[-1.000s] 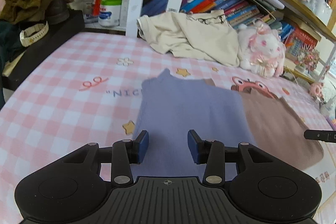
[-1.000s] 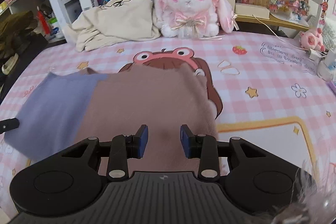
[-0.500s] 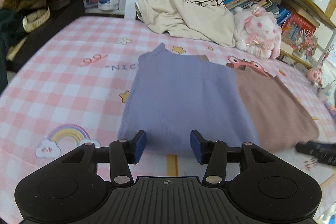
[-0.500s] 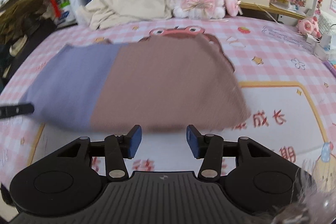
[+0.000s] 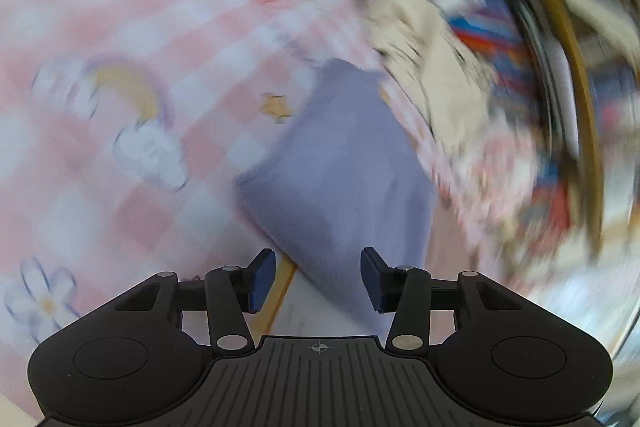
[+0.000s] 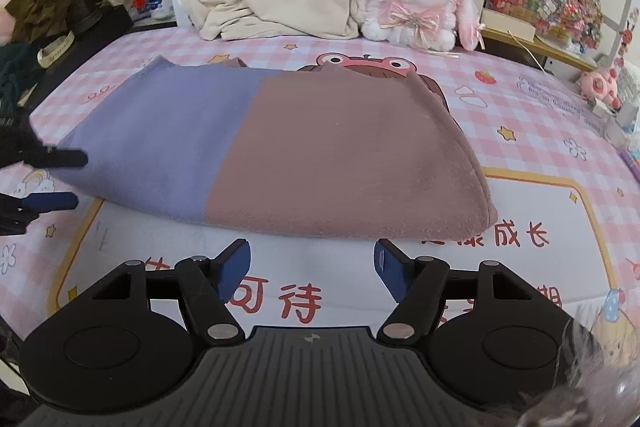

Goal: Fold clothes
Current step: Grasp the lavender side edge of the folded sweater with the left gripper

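Since 0.5 s ago we have swung our left gripper (image 5: pixel 318 281) hard to the side: its view is now smeared with motion blur and tilted, where before it looked squarely along the folded purple-and-brown knit garment (image 6: pixel 280 147). Our right gripper (image 6: pixel 312 269) has drawn back a little, and its 2 blue-padded fingers stand wider apart than before, empty, just short of the garment's near brown edge. The garment itself has not shifted; it lies flat on the pink checked cartoon-print sheet (image 6: pixel 540 99), purple half to the left, brown half to the right.

In the right wrist view the left gripper shows at the garment's purple end, its 2 fingers spread, 1 black tip just over the purple edge and 1 blue pad (image 6: pixel 50 201) below it over the sheet. In its own view the fingers are likewise parted with the purple cloth lying between them, gripping nothing.

Behind the garment sit a crumpled cream shirt (image 6: pixel 280 3) and a white-and-pink plush rabbit (image 6: pixel 416 3). In the left view the shelves and books are only streaks, and the garment's brown half is barely visible.
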A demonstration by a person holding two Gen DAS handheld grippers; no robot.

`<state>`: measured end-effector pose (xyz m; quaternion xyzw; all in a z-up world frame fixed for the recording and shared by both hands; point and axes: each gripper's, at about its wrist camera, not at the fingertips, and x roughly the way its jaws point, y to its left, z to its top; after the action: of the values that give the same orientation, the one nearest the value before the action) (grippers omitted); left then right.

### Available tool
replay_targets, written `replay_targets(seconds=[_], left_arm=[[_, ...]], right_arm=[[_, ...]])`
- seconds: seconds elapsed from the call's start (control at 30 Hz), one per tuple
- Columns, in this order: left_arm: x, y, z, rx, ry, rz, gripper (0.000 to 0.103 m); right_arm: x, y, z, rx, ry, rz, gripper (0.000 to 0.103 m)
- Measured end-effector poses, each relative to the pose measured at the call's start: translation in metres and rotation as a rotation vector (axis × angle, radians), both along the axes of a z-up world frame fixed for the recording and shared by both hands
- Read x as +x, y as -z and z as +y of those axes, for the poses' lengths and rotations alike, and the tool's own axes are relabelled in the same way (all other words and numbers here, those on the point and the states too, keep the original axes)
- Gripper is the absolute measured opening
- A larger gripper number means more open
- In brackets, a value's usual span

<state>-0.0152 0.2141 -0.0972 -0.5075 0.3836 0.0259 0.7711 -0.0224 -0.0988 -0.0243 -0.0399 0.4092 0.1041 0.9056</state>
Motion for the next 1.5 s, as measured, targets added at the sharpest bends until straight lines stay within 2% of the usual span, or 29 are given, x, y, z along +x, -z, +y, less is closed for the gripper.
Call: replay_targets(seconds=[0.17, 0.33, 0.4, 0.5, 0.67, 0.87, 0.9, 1.0, 1.1, 1.17, 1.23, 1.4, 1.5], left_arm=[[-0.003, 0.013, 0.011, -0.118, -0.162, -0.002, 0.043], [-0.002, 0.019, 0.012, -0.163, -0.206, -0.015, 0.045], [0.0, 0.016, 0.012, -0.136, -0.183, -0.015, 0.045], [0.006, 0.01, 0.009, -0.073, -0.145, -0.007, 0.04], [0.003, -0.007, 0.018, 0.069, -0.117, -0.048, 0.008], [-0.009, -0.032, 0.038, 0.259, -0.096, -0.116, 0.007], [-0.012, -0.032, 0.047, 0.264, -0.108, -0.111, 0.007], [-0.02, -0.021, 0.065, 0.217, -0.139, -0.075, 0.008], [-0.026, -0.016, 0.067, 0.191, -0.145, -0.095, 0.011], [-0.027, -0.013, 0.068, 0.161, -0.155, -0.107, 0.019], [-0.026, -0.004, 0.073, 0.112, -0.169, -0.099, 0.022], [-0.022, 0.015, 0.082, 0.004, -0.217, -0.071, 0.02], [-0.022, 0.016, 0.081, 0.007, -0.225, -0.069, 0.015]], right_arm=[[-0.005, -0.001, 0.001, -0.029, -0.003, -0.008, 0.067], [-0.007, 0.002, -0.003, -0.031, 0.029, 0.01, 0.067], [-0.008, 0.002, -0.003, -0.035, 0.034, 0.016, 0.067], [-0.01, 0.002, -0.002, -0.04, 0.036, 0.016, 0.068], [-0.01, 0.003, -0.003, -0.031, 0.054, 0.024, 0.068], [-0.011, 0.004, 0.0, -0.035, 0.051, 0.032, 0.068], [-0.011, 0.004, 0.0, -0.036, 0.05, 0.031, 0.068], [-0.008, 0.005, 0.001, -0.027, 0.057, 0.035, 0.068], [-0.007, 0.004, 0.004, -0.029, 0.05, 0.036, 0.068], [-0.007, 0.005, 0.006, -0.035, 0.049, 0.037, 0.068], [-0.007, 0.005, 0.005, -0.035, 0.051, 0.042, 0.067], [-0.008, 0.006, 0.002, -0.036, 0.064, 0.049, 0.065], [-0.008, 0.005, -0.002, -0.021, 0.076, 0.046, 0.064]])
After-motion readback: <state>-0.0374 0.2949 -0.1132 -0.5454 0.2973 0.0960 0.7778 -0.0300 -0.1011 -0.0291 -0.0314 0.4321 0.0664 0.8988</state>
